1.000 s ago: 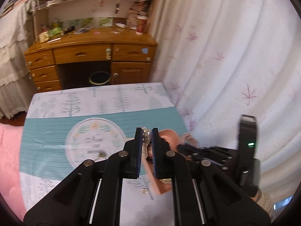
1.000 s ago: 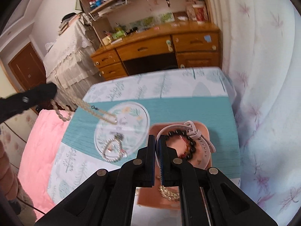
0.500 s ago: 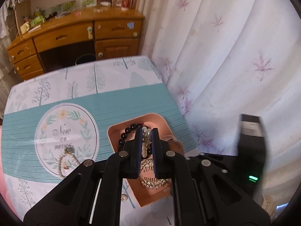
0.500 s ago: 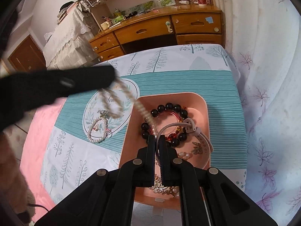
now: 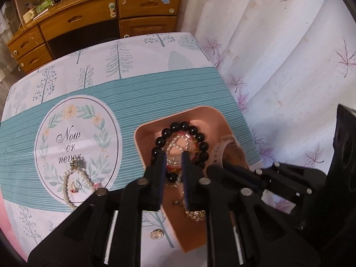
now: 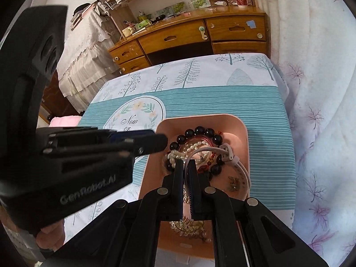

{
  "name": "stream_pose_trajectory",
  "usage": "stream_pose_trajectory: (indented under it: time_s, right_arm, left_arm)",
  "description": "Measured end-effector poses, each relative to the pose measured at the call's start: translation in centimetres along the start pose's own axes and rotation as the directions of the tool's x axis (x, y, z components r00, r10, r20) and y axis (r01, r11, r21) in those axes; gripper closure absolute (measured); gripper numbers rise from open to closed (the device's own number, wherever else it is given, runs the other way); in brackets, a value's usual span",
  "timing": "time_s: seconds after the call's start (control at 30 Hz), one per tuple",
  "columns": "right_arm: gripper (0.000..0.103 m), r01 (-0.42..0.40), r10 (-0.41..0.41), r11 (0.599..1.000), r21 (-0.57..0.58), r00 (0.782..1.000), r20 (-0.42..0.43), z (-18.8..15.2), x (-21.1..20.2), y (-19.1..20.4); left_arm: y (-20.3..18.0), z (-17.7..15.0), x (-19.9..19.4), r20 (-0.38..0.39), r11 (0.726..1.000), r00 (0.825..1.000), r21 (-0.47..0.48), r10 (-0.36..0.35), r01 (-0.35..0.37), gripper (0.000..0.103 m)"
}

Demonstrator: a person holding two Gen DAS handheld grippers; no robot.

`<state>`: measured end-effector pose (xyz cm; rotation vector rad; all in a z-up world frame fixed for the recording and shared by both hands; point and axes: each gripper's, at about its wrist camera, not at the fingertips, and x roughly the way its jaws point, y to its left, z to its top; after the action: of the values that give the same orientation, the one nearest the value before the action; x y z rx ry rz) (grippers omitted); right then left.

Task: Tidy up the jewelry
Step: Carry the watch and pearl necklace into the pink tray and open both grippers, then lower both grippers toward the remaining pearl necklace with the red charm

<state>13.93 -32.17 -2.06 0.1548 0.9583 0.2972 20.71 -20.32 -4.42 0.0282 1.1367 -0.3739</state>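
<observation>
A pink tray [image 5: 144, 138] [image 6: 243, 146] on the patterned tablecloth holds a black bead bracelet [image 5: 195, 133] [image 6: 200, 131], a pearl chain [image 5: 175, 144] [image 6: 193, 144], a white-strapped watch [image 5: 222, 149] [image 6: 235, 166] and gold pieces [image 5: 195, 214] [image 6: 189, 227]. My left gripper [image 5: 174, 155] [image 6: 164, 142] is open just above the tray, the pearl chain lying loose below it. My right gripper [image 6: 186, 166] hangs over the tray with its jaws nearly closed and nothing between them. A pearl bracelet with a ring [image 5: 74, 182] lies on the round print.
A small gold brooch [image 5: 156, 235] lies on the cloth left of the tray. A curtain [image 5: 289, 66] hangs close on the right. A wooden desk [image 5: 111, 15] stands beyond the table's far edge. Pink bedding [image 6: 64, 120] lies left of the table.
My left gripper carried the pearl chain from the left over the tray, opened, and the chain now lies in the tray. The right gripper stayed over the tray.
</observation>
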Motion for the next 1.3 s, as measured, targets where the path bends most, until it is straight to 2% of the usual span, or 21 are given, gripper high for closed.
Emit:
stream_pose_trajectory:
  time_s: [0.03, 0.1, 0.17, 0.33, 0.47, 0.7, 1.03, 1.3]
  right_arm:
    - [0.099, 0.002, -0.002, 1.000, -0.001, 1.000, -0.001, 0.2, 0.2, 0.1]
    - [0.099, 0.007, -0.007, 1.000, -0.001, 1.000, -0.010, 0.5, 1.0, 0.2]
    - [0.099, 0.016, -0.016, 1.000, -0.005, 1.000, -0.018, 0.8, 1.8, 0.4]
    - [0.099, 0.049, -0.049, 0.999, -0.002, 0.998, -0.045, 1.8, 4.3, 0.3]
    - [0.099, 0.093, -0.092, 0.996, 0.011, 0.993, -0.076, 3.0, 6.9, 0.1]
    - [0.094, 0.092, -0.083, 0.993, 0.074, 0.990, -0.118, 4.2, 8.7, -0.1]
    - [0.094, 0.123, -0.121, 0.992, 0.027, 0.990, -0.066, 4.1, 4.0, 3.8]
    - [0.094, 0.101, -0.101, 0.994, -0.045, 0.995, -0.005, 5.5, -1.7, 9.9]
  left_arm:
    - [0.2, -0.1, -0.2, 0.004, 1.000, 1.000, -0.001, -0.001, 0.001, 0.079]
    - [0.7, -0.3, -0.7, 0.021, 1.000, 1.000, 0.000, 0.001, -0.001, 0.061]
    - [1.0, -0.5, -1.4, 0.036, 1.000, 0.999, -0.003, 0.004, -0.004, 0.058]
    - [2.7, -1.1, -2.6, 0.045, 1.000, 0.999, -0.020, 0.001, 0.000, 0.058]
    - [4.3, -1.9, -3.3, 0.050, 0.999, 0.998, -0.029, 0.026, -0.024, 0.058]
    - [8.2, -3.2, -5.2, 0.062, 0.995, 0.997, -0.094, 0.043, -0.037, 0.058]
    - [11.6, -5.2, -9.9, 0.106, 0.991, 0.991, -0.114, 0.078, -0.065, 0.058]
    - [13.9, -6.2, -15.5, 0.156, 0.988, 0.979, -0.097, 0.133, -0.119, 0.058]
